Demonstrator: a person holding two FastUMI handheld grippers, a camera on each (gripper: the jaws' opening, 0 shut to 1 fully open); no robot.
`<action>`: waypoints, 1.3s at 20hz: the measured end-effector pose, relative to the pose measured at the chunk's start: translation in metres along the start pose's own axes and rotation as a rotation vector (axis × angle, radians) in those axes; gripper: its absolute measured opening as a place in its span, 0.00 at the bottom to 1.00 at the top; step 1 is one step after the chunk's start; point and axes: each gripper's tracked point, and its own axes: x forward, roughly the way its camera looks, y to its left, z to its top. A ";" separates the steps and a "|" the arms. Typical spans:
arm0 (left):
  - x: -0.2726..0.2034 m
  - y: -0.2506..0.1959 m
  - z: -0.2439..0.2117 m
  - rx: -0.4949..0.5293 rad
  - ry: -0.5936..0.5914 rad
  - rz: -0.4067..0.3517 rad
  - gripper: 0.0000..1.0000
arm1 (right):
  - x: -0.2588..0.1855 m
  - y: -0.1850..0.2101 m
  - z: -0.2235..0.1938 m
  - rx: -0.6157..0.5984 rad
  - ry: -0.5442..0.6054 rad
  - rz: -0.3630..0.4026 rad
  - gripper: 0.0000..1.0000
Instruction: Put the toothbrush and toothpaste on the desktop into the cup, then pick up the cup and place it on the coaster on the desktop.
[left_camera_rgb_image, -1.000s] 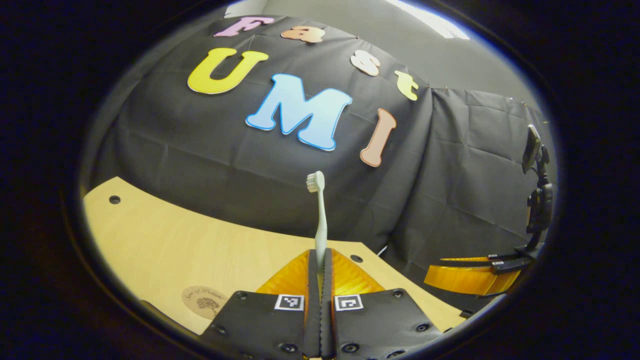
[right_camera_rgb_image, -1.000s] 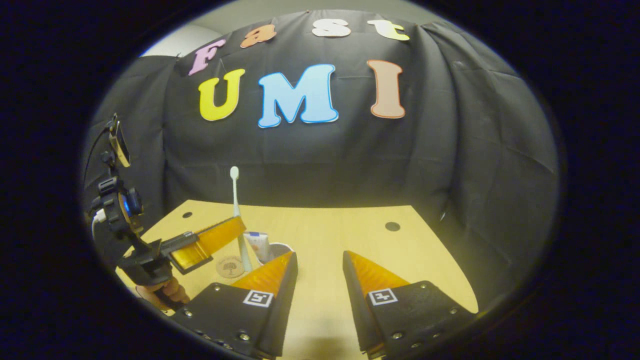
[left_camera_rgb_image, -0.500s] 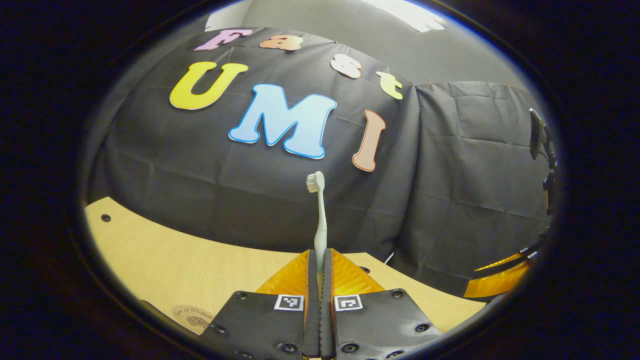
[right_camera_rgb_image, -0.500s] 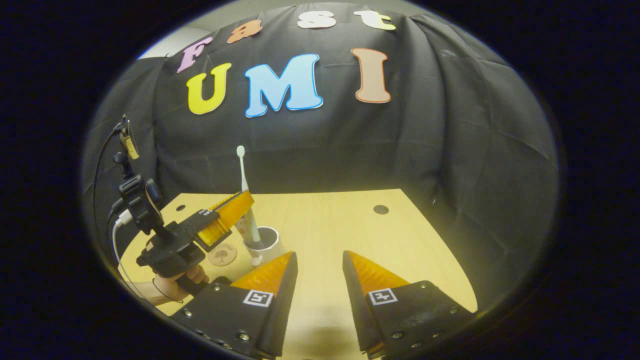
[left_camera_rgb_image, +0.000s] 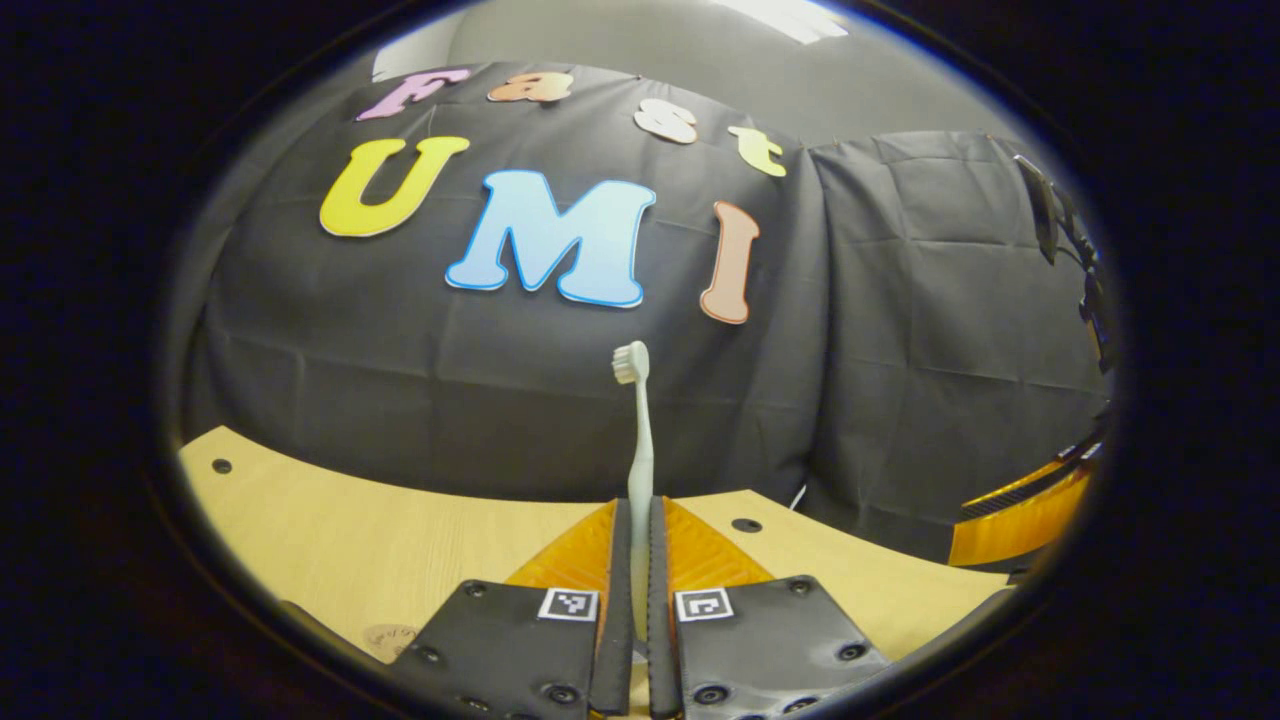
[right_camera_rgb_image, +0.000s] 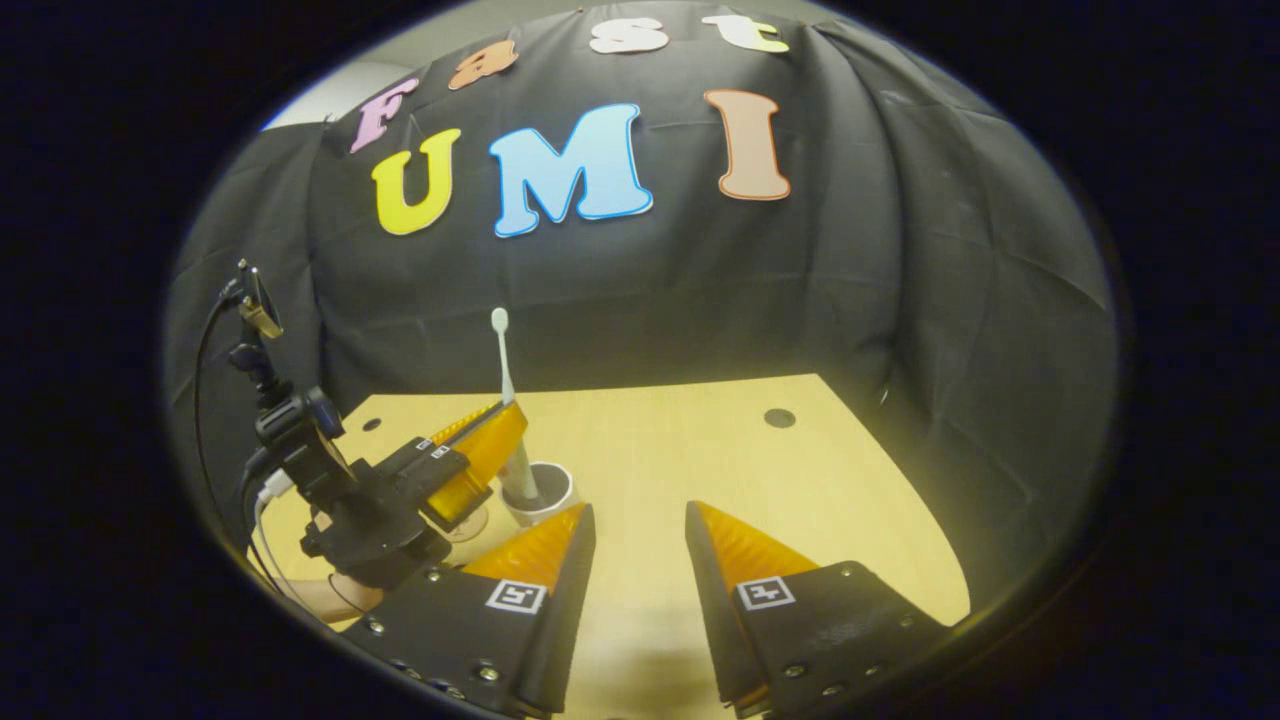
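Note:
My left gripper (left_camera_rgb_image: 638, 505) is shut on the handle of a pale toothbrush (left_camera_rgb_image: 640, 430), which stands upright with its bristle head on top. In the right gripper view, that left gripper (right_camera_rgb_image: 508, 422) hovers just over a white cup (right_camera_rgb_image: 548, 492) on the wooden desktop (right_camera_rgb_image: 680, 460). The lower end of the toothbrush (right_camera_rgb_image: 503, 350) reaches down into the cup. I cannot make out the toothpaste. A round brown coaster (left_camera_rgb_image: 392, 636) lies just left of the cup, partly hidden. My right gripper (right_camera_rgb_image: 640, 520) is open and holds nothing, close in front of the cup.
A hand (right_camera_rgb_image: 335, 595) holds the left gripper's black handle, which carries a phone mount and cables (right_camera_rgb_image: 265, 400). One of the right gripper's fingers (left_camera_rgb_image: 1020, 505) shows at the right edge of the left gripper view. The desktop has small round holes (right_camera_rgb_image: 779, 418).
The left gripper has shifted toward the cup and come down a little, so the toothbrush's lower end now sits inside it. The right gripper has stayed open, almost still.

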 end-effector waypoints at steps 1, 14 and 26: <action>0.000 -0.002 0.001 0.002 0.002 -0.002 0.14 | 0.000 0.000 0.000 0.000 0.002 0.001 0.54; -0.020 -0.008 0.016 0.020 0.014 -0.014 0.56 | 0.006 0.017 0.008 -0.007 -0.014 0.017 0.54; -0.062 0.012 0.053 0.075 0.006 0.047 0.90 | 0.024 0.038 0.007 -0.052 -0.023 0.025 0.54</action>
